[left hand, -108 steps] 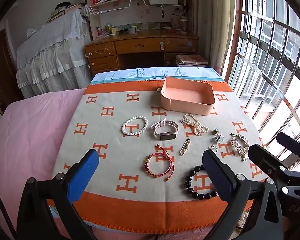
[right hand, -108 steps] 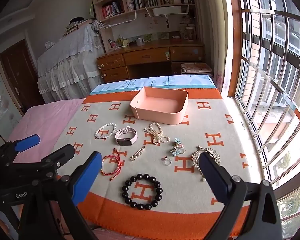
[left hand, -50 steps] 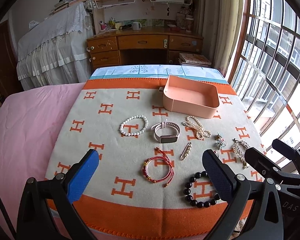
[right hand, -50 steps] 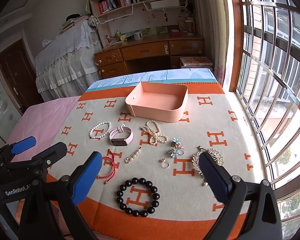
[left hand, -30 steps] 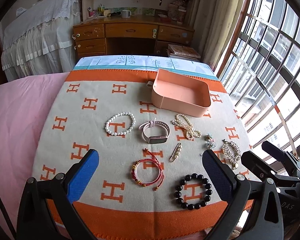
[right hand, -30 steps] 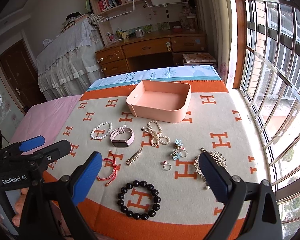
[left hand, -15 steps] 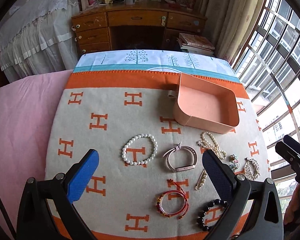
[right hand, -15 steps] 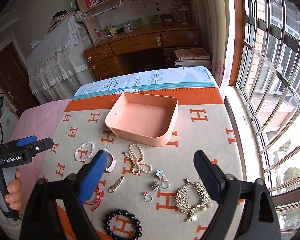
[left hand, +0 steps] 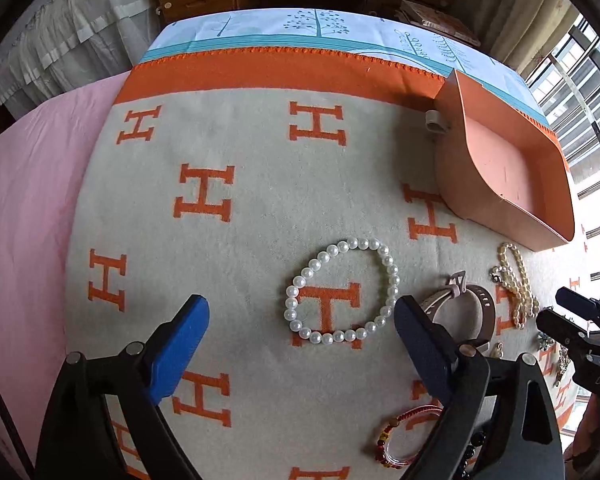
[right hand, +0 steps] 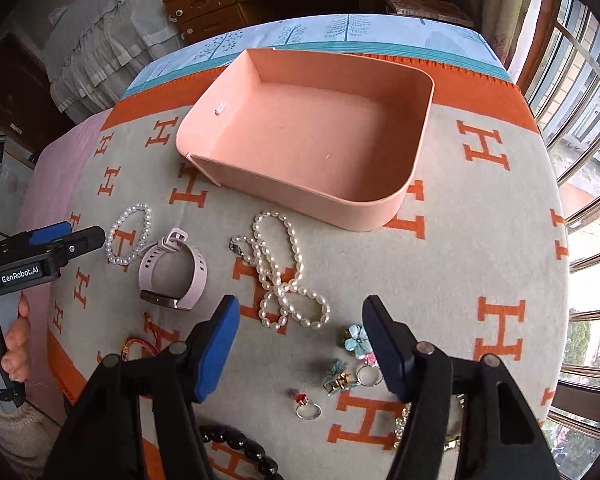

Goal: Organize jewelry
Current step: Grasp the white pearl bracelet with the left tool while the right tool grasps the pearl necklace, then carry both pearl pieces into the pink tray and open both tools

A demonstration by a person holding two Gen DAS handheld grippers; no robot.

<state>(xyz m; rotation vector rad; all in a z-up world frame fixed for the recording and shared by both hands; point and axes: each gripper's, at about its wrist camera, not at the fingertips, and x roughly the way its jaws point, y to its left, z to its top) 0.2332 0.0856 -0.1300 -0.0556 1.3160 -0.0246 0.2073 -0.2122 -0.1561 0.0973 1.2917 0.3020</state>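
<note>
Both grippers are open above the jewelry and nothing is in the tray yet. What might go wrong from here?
The right gripper hangs over the tangled pearl necklace; a pinch may catch one loop and let the rest trail short of the pink tray. The flower ring lies close and could get dragged. The left gripper's pearl bracelet may roll away.

Left gripper (left hand: 300,320) hangs over the H-patterned blanket (left hand: 236,160), jaws spread wide. White pearl bracelet (left hand: 342,291) lies flat between the fingertips, untouched. Pink tray (left hand: 512,176) sits at two o'clock; watch (left hand: 460,308) just beside the bracelet at three o'clock.
</note>
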